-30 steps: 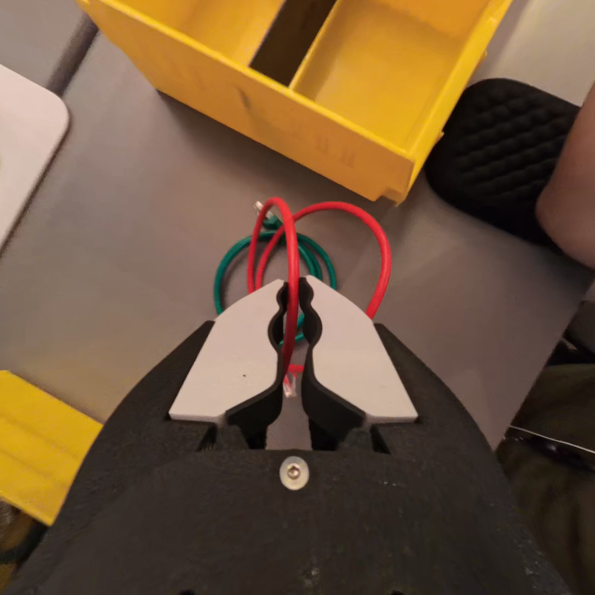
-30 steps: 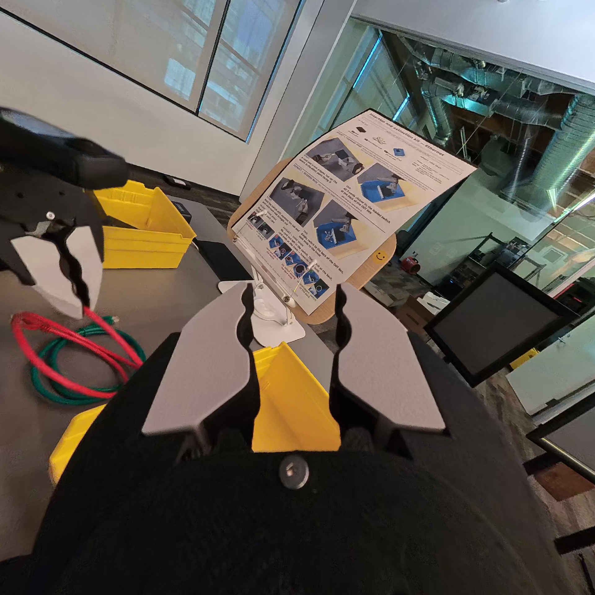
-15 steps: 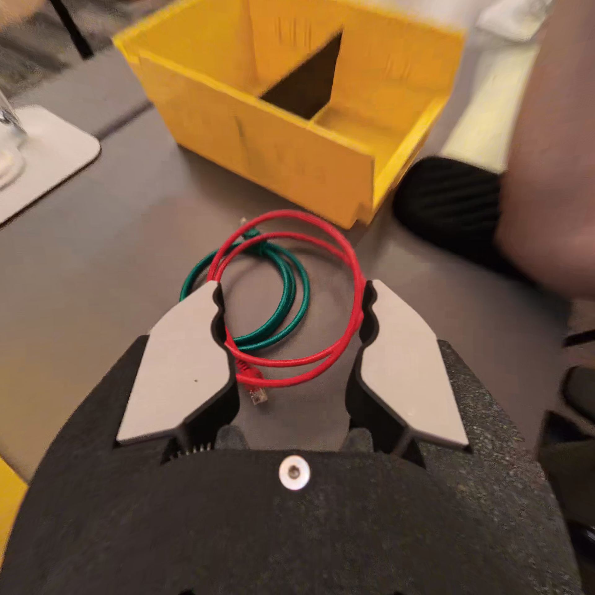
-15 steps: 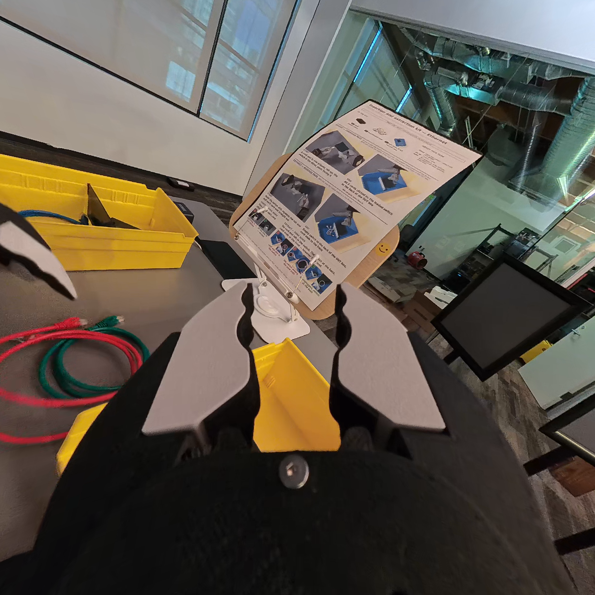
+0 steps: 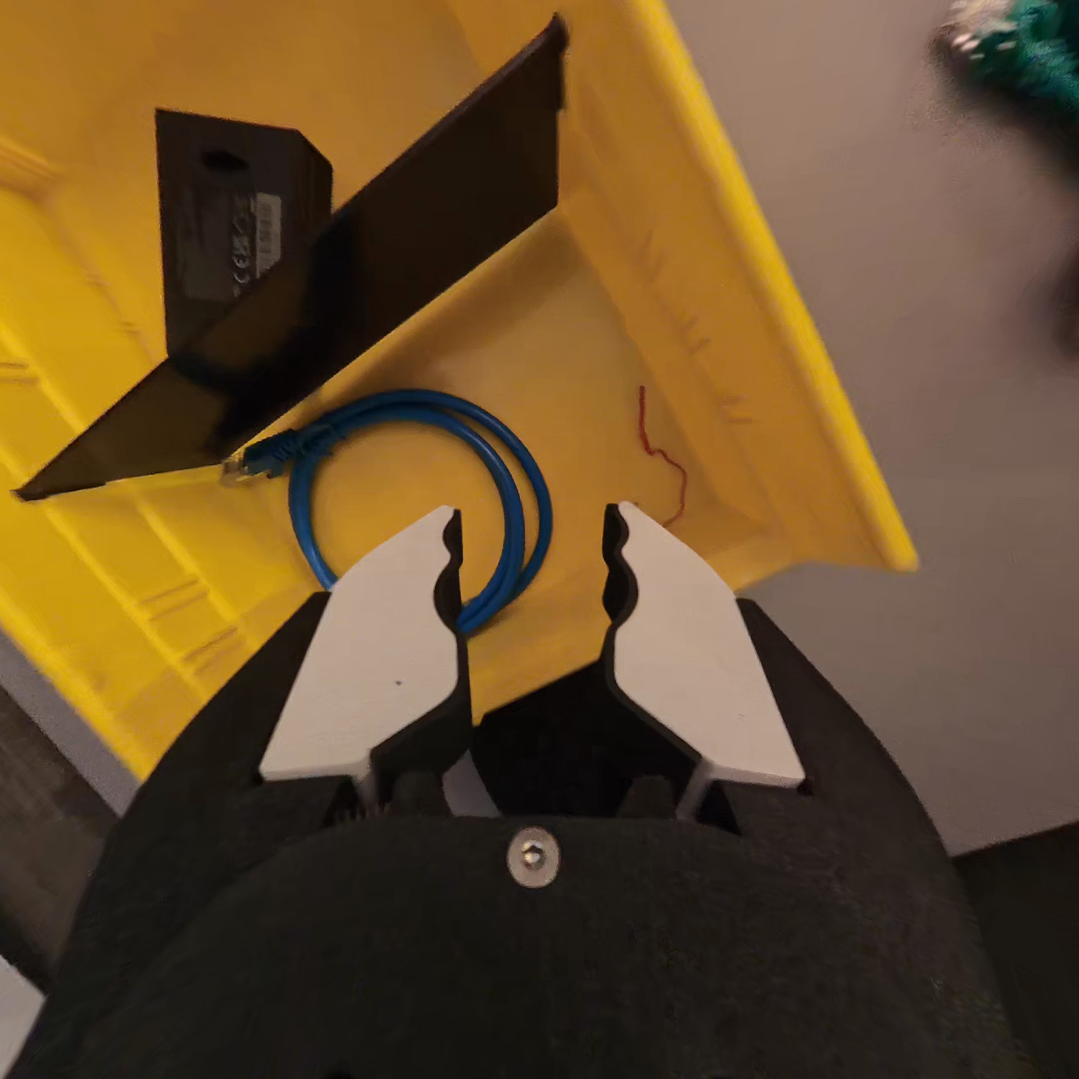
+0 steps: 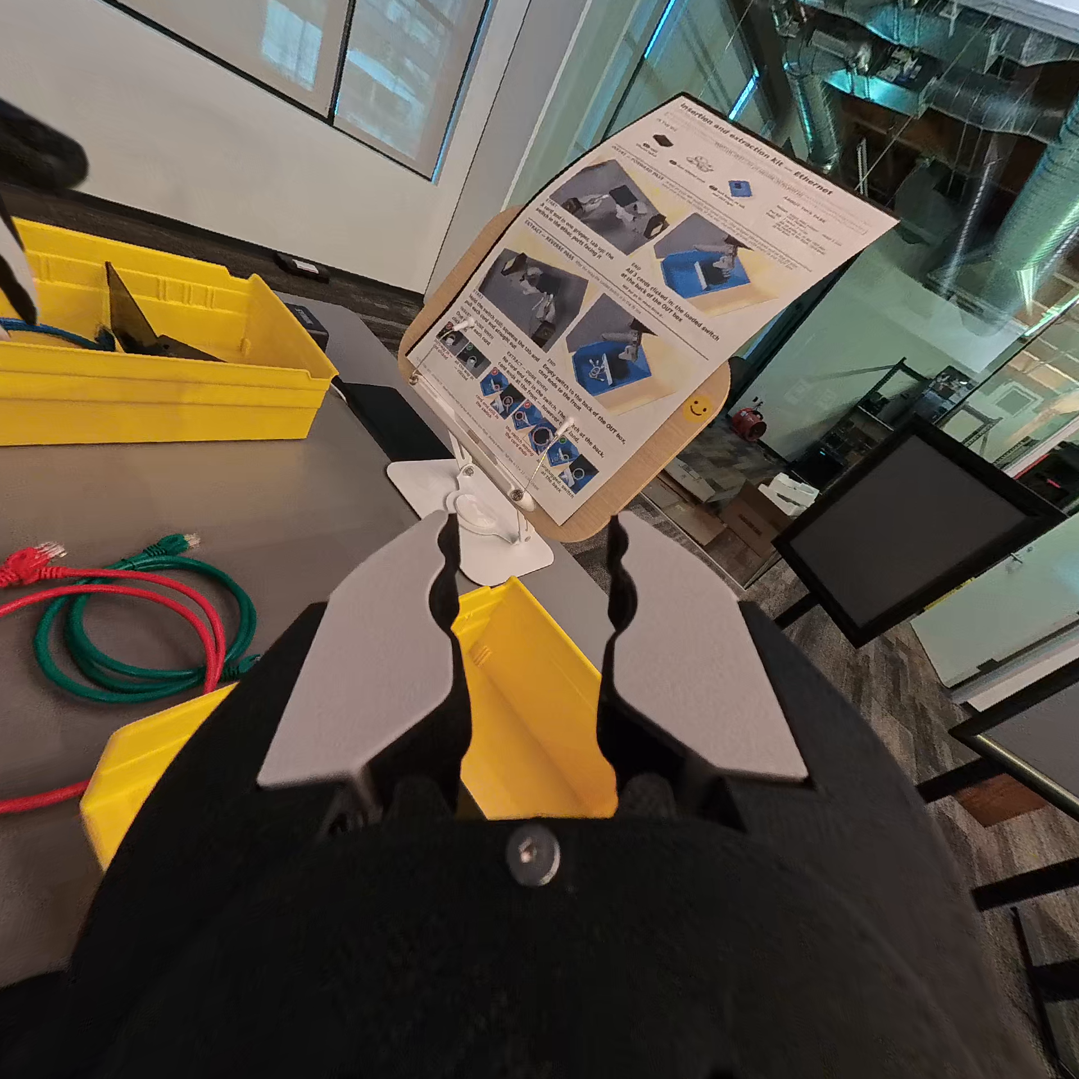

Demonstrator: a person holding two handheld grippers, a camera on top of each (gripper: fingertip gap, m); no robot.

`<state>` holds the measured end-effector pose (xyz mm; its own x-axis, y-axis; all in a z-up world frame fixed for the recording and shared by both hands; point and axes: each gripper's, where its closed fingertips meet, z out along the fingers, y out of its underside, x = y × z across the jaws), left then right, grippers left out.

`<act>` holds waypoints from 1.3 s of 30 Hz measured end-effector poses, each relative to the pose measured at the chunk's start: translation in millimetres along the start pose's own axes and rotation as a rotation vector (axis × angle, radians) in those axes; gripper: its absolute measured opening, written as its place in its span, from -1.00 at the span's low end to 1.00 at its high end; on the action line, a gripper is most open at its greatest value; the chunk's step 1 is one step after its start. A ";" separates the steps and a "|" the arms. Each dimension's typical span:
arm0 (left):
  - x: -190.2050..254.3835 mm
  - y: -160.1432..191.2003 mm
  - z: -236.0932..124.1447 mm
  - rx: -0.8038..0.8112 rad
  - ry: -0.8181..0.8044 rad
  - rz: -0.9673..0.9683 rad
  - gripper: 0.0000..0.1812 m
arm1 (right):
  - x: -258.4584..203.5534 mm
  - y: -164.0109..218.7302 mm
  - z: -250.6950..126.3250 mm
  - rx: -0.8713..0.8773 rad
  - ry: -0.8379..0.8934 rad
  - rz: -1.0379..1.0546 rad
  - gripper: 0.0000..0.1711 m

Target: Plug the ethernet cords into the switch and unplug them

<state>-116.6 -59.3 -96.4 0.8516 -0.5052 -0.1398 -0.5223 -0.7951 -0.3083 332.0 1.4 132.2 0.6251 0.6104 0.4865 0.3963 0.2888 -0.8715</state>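
— Blue cord [image 5: 514, 496] — where from the left gripper [image 5: 531, 514]?
— Just ahead in the yellow bin [image 5: 759, 327], coil flat, jaws wide and empty; its near arc crosses the gap. Plug points left; black switch [image 5: 228, 198] lies beyond the divider [image 5: 373, 274].
— Right gripper [image 6: 528, 525]?
— Wide too, empty, well apart.

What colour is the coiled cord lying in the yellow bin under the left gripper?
Blue cord, clearest in the left wrist view.
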 end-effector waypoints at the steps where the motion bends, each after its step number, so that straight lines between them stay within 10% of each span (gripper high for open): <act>1: -1.2 -0.3 8.6 -0.022 0.004 -0.020 -0.48 | 0.1 0.7 -0.1 -0.005 0.002 0.000 -0.42; 19: -3.3 19.6 52.2 -0.260 0.157 -0.104 -0.79 | 1.0 15.8 10.0 -0.077 -0.005 -0.006 -0.42; 33: 11.9 -6.7 -87.6 0.156 0.105 -0.049 -0.85 | 7.2 12.2 -0.8 -0.032 0.014 0.019 -0.42; 39: 85.2 -59.5 -123.0 0.302 0.031 0.212 -0.85 | 4.8 10.6 0.6 -0.032 0.007 0.013 -0.42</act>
<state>-18.4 -96.3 25.7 0.7216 -0.6617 -0.2035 -0.6465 -0.5389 -0.5401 338.8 7.8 125.2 0.6350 0.6090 0.4752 0.4089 0.2570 -0.8757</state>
